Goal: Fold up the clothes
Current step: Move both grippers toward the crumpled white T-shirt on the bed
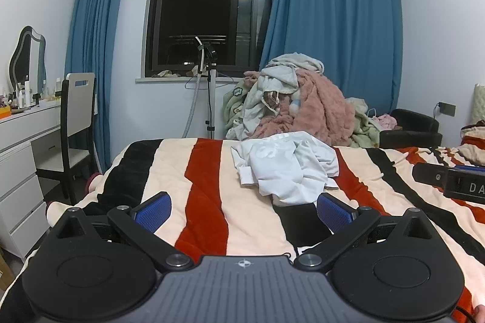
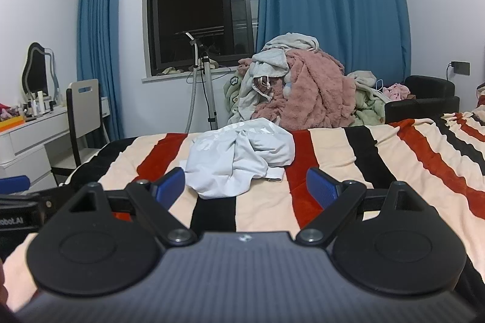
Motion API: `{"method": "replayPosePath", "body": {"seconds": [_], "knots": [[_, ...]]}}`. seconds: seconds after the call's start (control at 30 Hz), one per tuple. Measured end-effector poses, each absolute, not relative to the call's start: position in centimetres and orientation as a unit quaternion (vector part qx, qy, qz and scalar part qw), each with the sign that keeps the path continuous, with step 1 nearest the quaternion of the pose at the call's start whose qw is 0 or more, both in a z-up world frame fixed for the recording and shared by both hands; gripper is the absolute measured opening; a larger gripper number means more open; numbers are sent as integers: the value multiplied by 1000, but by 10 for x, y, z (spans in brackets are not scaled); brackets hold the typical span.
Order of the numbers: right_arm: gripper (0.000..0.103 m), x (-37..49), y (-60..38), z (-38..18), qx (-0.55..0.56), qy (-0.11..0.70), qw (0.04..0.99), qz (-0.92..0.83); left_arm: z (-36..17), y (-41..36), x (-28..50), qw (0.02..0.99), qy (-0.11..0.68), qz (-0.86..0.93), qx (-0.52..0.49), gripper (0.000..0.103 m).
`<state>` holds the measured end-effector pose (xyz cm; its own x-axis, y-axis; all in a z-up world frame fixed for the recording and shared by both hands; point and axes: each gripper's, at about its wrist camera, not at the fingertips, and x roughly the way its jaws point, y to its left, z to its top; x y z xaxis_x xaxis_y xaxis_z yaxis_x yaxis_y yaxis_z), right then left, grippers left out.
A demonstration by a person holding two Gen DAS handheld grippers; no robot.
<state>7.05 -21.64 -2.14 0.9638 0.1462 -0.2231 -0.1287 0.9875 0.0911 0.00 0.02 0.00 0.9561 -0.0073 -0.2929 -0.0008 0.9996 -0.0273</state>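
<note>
Clothes: a crumpled pale-blue fabric garment (image 1: 286, 168) lay bunched on the striped fleece blanket of cream, red and black (image 1: 206, 201), toward the far half of the bed and well short of the foot edge.
Garment detail: faint white print showed on its upper folds, and a white hem or label patch stuck out at its left edge.
Left gripper: the black left gripper with blue ribbed pads (image 1: 244, 209) hovered above the blanket on the near side of the garment, its tongs spread wide with nothing between them.
Right gripper: the black right gripper with blue ribbed pads (image 2: 245, 186) hung near the garment's front edge, tongs also wide and holding nothing; whether the left pad touched the cloth could not be told.
Pair: each gripper appeared at the edge of the other's view, side by side.
Beyond the bed: a heap of pink, green and grey laundry (image 2: 297, 89) rose at the far side, under blue curtains (image 1: 333, 19) and a dark window (image 1: 206, 4).
Left side: a white dresser (image 1: 21, 159) and a black-framed chair (image 1: 75, 122) stood by the wall.
</note>
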Motion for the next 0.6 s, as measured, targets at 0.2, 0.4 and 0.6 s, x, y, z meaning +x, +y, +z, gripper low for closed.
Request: {"method": "replayPosePath", "body": {"seconds": [0.2,0.4,0.6], "knots": [[89,72,-215,-25,37,115,991,65,0,6,7,987,158,1,-3,103],[89,76,-210,-29,30,117,991,60,0,6,-3,989,145,-1,-13,103],[89,76,-211,-28,31,115,991,53,-7,8,3,987,158,0,-18,103]]}}
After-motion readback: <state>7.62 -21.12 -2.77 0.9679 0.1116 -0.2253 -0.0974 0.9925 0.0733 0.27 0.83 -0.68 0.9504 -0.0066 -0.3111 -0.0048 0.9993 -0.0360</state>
